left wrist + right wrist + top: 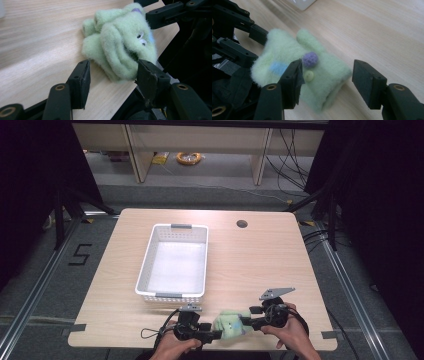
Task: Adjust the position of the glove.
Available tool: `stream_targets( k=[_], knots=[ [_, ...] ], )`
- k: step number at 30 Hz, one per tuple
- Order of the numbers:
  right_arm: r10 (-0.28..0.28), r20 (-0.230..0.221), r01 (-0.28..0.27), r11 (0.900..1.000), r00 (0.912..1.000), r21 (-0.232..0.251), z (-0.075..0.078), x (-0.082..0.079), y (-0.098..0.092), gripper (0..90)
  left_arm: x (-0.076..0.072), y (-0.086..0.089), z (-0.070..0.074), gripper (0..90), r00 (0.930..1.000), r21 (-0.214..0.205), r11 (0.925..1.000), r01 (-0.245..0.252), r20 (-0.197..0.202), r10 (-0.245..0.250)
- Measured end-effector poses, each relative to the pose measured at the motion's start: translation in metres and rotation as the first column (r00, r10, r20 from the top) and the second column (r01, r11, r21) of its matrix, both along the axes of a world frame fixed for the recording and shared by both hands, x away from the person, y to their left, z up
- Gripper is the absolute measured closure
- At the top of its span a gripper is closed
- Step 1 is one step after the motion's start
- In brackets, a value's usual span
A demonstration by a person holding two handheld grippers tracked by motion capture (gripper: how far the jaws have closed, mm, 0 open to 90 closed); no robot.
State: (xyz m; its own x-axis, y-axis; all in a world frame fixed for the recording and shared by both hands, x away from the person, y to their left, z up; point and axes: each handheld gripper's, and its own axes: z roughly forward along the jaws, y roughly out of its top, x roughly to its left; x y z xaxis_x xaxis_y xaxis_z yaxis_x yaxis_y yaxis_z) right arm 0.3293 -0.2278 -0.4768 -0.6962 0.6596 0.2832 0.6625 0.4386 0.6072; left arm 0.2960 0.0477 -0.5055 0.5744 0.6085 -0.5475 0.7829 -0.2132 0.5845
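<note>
Working beside the basket (172, 262), my left gripper (112, 75) and right gripper (325, 80) gape around the green glove (231, 324), unpinched; nudged, it could slip off the table edge (117, 100).

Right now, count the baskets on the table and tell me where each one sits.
1. The white plastic basket sits left of the table's middle, beyond the green fuzzy mitten lying at the near edge. It looks empty, and nothing tall enough stands there to hide another.
</note>
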Motion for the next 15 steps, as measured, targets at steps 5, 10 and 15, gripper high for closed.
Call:
stream_targets(
  k=[5,10,15],
  knots=[
    [-0.01,-0.01,0.01,0.9999,0.9999,-0.004,-0.01,0.002,0.0,46.3,0.003,-0.005,-0.002,48.0,0.9999,-0.012,0.9998,0.014,-0.007,-0.014],
    [0.009,-0.056,-0.01,0.9998,0.9984,-0.016,-0.014,0.004,-0.001,49.9,0.004,-0.011,-0.002,48.4,0.9999,0.023,0.9996,0.016,0.004,-0.016],
    [0.003,-0.079,-0.003,1.0,0.9969,0.004,-0.019,0.005,-0.001,52.7,0.007,-0.016,-0.005,50.8,0.9997,-0.002,0.9997,0.024,-0.001,-0.024]
  ],
)
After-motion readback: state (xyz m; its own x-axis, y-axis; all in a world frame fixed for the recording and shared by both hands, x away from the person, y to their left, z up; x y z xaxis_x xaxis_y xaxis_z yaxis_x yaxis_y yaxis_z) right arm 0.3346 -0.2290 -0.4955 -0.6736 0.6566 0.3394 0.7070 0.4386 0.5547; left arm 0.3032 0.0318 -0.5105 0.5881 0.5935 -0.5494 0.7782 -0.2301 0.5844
